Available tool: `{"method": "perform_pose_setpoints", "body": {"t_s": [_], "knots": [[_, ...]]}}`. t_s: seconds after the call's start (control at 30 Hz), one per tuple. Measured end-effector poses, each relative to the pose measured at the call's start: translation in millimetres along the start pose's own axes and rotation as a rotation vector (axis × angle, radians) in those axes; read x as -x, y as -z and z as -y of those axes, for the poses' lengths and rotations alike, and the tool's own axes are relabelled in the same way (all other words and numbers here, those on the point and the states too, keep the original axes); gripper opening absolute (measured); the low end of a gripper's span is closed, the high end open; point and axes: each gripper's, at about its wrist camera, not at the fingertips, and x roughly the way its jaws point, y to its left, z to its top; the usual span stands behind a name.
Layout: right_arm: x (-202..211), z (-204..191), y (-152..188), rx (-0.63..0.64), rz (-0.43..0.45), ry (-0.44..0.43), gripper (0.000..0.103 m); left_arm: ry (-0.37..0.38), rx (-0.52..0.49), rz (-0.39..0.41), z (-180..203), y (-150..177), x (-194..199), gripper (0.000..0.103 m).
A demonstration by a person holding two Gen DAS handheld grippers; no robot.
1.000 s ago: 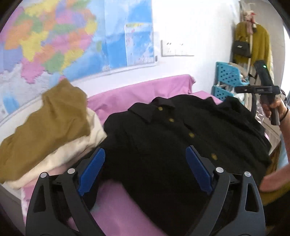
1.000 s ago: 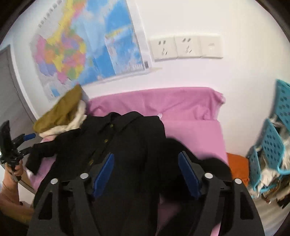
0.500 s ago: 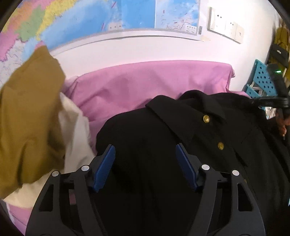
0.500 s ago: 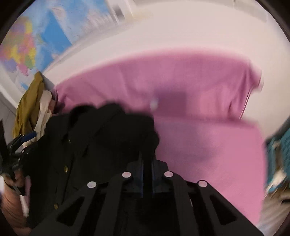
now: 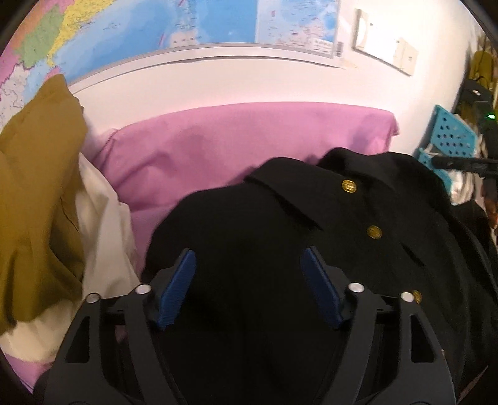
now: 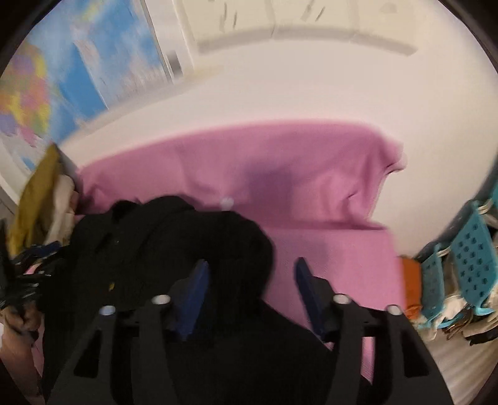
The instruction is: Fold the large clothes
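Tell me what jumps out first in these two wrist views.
A black jacket with gold buttons lies across the pink sheet, filling the foreground of both views. To its left sits a pile of mustard and cream clothes; a colourful map hangs on the wall behind. Both the left gripper and right gripper stand open over the jacket.

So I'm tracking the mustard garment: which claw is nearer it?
Left. The left claw hovers over the black coat just beside the mustard garment; the right claw is across the coat.
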Motion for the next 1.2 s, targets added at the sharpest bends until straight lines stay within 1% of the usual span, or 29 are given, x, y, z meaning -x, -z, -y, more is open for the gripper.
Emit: {"method": "perform_pose_setpoints", "body": {"t_s": [0.03, 0.07, 0.13, 0.2, 0.23, 0.27, 0.3, 0.37, 0.43, 0.47, 0.5, 0.57, 0.6, 0.7, 0.77, 0.8, 0.87, 0.97, 1.0, 1.07, 1.1, 1.13, 1.2], "knots": [[20, 5, 7, 0.001, 0.029, 0.012, 0.073, 0.022, -0.004, 0.004, 4, 3, 4, 0.074], [38, 11, 15, 0.000, 0.050, 0.007, 0.078, 0.042, -0.007, 0.007, 8, 6, 6, 0.074], [71, 26, 39, -0.015, 0.057, -0.019, 0.084, 0.070, -0.021, 0.016, 17, 9, 12, 0.075], [93, 39, 71, -0.041, 0.037, -0.023, 0.085, 0.111, -0.040, 0.030, 32, 12, 19, 0.077], [98, 45, 85, -0.047, 0.021, -0.019, 0.085, 0.136, -0.059, 0.036, 41, 15, 24, 0.079], [106, 52, 108, -0.066, 0.012, -0.008, 0.088, 0.146, -0.073, 0.041, 48, 16, 27, 0.079], [109, 57, 121, -0.085, 0.002, -0.006, 0.090, 0.160, -0.091, 0.048, 57, 18, 31, 0.080], [109, 68, 149, -0.128, -0.023, -0.032, 0.094, 0.189, -0.128, 0.052, 74, 20, 35, 0.081], [102, 75, 176, -0.168, -0.053, -0.042, 0.094, 0.207, -0.160, 0.053, 88, 21, 38, 0.083], [99, 79, 185, -0.193, -0.061, -0.067, 0.089, 0.215, -0.176, 0.052, 95, 22, 39, 0.083], [97, 81, 190, -0.214, -0.057, -0.096, 0.081, 0.222, -0.191, 0.051, 102, 22, 40, 0.084], [97, 93, 194, -0.281, -0.032, -0.176, 0.011, 0.224, -0.211, 0.053, 113, 23, 43, 0.084], [101, 96, 193, -0.293, -0.011, -0.188, 0.005, 0.226, -0.215, 0.051, 116, 24, 43, 0.084], [140, 108, 174, -0.300, 0.120, -0.154, 0.004, 0.244, -0.212, 0.048, 121, 25, 47, 0.084], [164, 114, 158, -0.298, 0.174, -0.128, 0.004, 0.263, -0.210, 0.046, 122, 26, 50, 0.084], [184, 115, 147, -0.274, 0.216, -0.098, 0.004, 0.270, -0.211, 0.048, 123, 26, 51, 0.084], [214, 109, 129, -0.232, 0.264, -0.016, 0.004, 0.277, -0.211, 0.050, 125, 28, 53, 0.085], [232, 80, 108, -0.112, 0.255, 0.054, 0.004, 0.297, -0.215, 0.041, 130, 30, 53, 0.085], [234, 65, 101, -0.062, 0.247, 0.061, 0.004, 0.310, -0.213, 0.038, 131, 31, 53, 0.085], [232, 38, 93, 0.019, 0.222, 0.058, 0.004, 0.340, -0.203, 0.030, 133, 32, 51, 0.085], [228, 18, 90, 0.073, 0.204, 0.050, 0.004, 0.352, -0.196, 0.030, 133, 33, 51, 0.085], [223, -3, 88, 0.124, 0.183, 0.035, 0.004, 0.369, -0.188, 0.029, 132, 34, 52, 0.085], [211, -43, 86, 0.210, 0.151, -0.006, 0.004, 0.379, -0.181, 0.034, 131, 36, 53, 0.085]]}}
